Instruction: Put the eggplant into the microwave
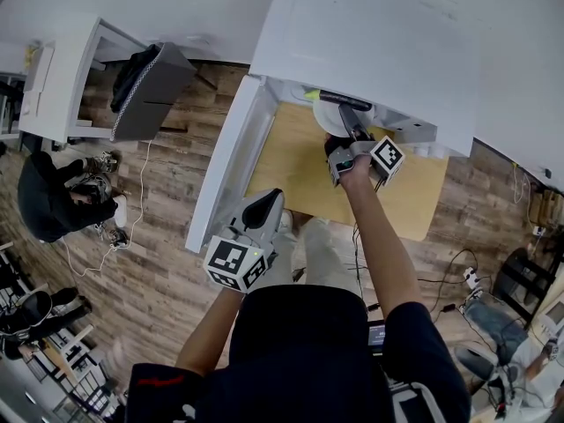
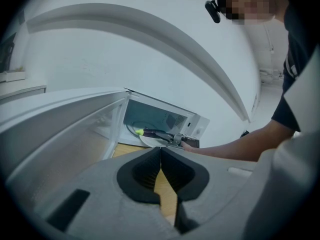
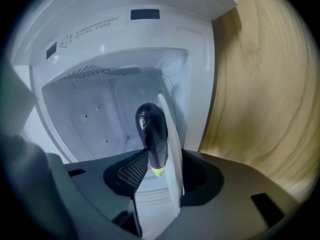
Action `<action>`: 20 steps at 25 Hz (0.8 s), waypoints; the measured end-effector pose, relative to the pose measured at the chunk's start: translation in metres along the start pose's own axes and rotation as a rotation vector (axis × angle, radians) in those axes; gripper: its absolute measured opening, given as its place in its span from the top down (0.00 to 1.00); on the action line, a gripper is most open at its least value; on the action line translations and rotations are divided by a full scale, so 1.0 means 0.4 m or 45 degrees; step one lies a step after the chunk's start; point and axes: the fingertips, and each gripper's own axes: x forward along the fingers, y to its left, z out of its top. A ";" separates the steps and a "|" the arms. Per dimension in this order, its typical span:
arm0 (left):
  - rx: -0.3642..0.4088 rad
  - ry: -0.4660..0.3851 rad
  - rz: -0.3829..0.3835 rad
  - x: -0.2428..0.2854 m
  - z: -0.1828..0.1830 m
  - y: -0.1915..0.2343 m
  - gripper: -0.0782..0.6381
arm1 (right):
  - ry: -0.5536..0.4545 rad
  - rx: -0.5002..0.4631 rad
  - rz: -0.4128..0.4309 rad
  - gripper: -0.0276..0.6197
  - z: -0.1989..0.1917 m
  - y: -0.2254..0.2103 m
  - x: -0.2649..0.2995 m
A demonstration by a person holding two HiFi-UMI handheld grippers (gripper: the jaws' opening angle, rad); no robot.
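Right hand-held gripper point(image 3: 167, 180) grips plate point(image 3: 173, 149) (eggplant point(image 3: 152, 134) atop) at microwave point(image 3: 95, 111) mouth.

Right gripper point(image 3: 165, 173) outstretched, clamped on plate point(image 3: 173, 144), left gripper point(image 2: 161, 156) held low, closed

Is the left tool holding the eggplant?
No, the left tool is shut on nothing; the eggplant lies on the plate in the right tool.

Glossy eggplant point(image 3: 152, 134); smooth plate point(image 3: 173, 159); matt wood table point(image 3: 260, 84); smooth plastic microwave point(image 3: 125, 31).
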 end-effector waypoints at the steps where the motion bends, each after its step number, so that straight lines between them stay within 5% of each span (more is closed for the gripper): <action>1: -0.001 0.003 0.001 0.000 -0.003 0.001 0.87 | 0.001 0.002 0.000 0.71 -0.001 -0.003 -0.001; 20: 0.006 0.010 -0.044 0.000 -0.008 -0.029 0.87 | -0.014 0.053 -0.024 0.68 -0.026 0.006 -0.042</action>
